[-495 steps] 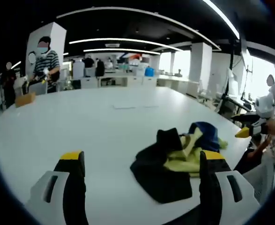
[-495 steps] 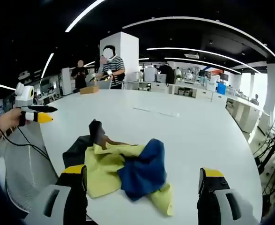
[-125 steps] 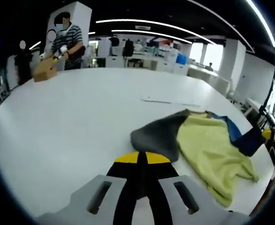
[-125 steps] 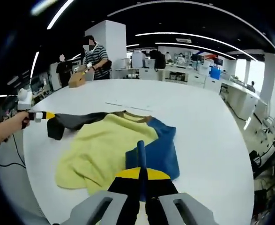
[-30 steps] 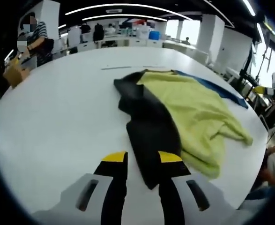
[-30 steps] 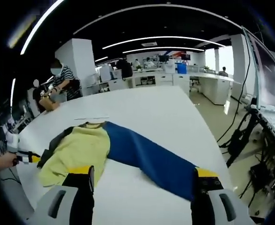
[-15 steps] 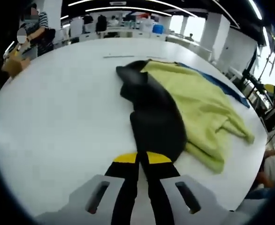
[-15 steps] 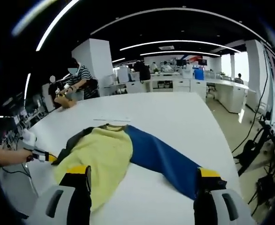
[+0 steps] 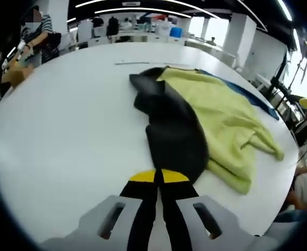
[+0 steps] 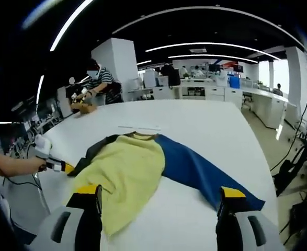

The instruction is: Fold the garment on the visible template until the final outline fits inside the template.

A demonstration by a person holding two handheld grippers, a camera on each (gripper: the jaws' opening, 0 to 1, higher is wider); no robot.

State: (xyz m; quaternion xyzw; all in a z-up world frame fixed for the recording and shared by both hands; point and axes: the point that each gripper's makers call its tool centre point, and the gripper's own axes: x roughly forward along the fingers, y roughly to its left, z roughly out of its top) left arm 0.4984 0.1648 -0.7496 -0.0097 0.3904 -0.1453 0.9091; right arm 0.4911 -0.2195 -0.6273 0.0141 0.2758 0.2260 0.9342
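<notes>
The garment lies spread on the white table point(image 9: 64, 130), with a yellow body point(image 9: 224, 112), a black sleeve point(image 9: 171, 130) and a blue sleeve point(image 10: 205, 175). My left gripper point(image 9: 159, 177) is shut on the cuff end of the black sleeve, at the near table edge. In the right gripper view the left gripper point(image 10: 59, 166) sits in a hand at that same sleeve end. My right gripper point(image 10: 159, 196) stands open above the near edge, the yellow hem point(image 10: 124, 209) between its jaws and the blue cuff by the right jaw, gripping neither. A thin pale strip point(image 10: 138, 127) marks the table beyond the collar.
A person in a striped shirt point(image 10: 98, 78) handles a cardboard box point(image 10: 84, 107) at the table's far side. Desks and chairs point(image 10: 211, 89) fill the room behind. The table point(image 10: 211, 125) drops off to open floor with cables point(image 10: 294, 172) on the right.
My left gripper closed on the black sleeve's end, having been open a second ago. The right gripper stayed open and its view swung left and back, taking in more of the garment.
</notes>
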